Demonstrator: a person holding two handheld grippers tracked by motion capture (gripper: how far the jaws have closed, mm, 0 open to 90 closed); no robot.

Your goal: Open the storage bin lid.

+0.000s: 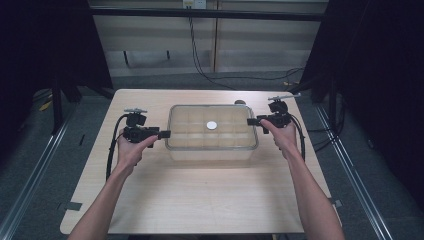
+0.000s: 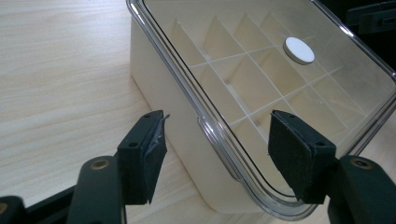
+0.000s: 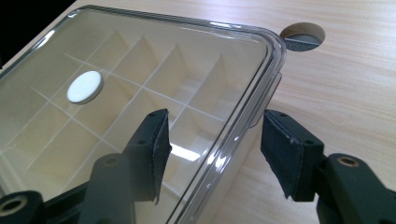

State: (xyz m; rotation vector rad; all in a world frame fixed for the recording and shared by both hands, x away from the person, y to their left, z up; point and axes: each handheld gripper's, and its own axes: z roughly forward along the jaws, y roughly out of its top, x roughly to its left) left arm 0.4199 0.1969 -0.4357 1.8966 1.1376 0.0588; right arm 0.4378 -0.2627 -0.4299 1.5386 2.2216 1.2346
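Note:
A cream box (image 1: 212, 150) with inner dividers stands mid-table under a clear lid (image 1: 212, 127) (image 2: 261, 74) (image 3: 140, 79) that carries a white round disc (image 1: 212, 125) (image 2: 299, 50) (image 3: 84, 87). My left gripper (image 1: 166, 134) (image 2: 217, 156) is open at the box's left end, its jaws on either side of the lid's rim. My right gripper (image 1: 251, 121) (image 3: 215, 151) is open at the right end, one jaw over the lid and one outside the rim. Neither holds anything.
The wooden table (image 1: 200, 200) has a round cable hole (image 1: 240, 102) (image 3: 302, 37) behind the box's far right corner. Cables trail from both grippers. Dark curtains and floor rails flank the table.

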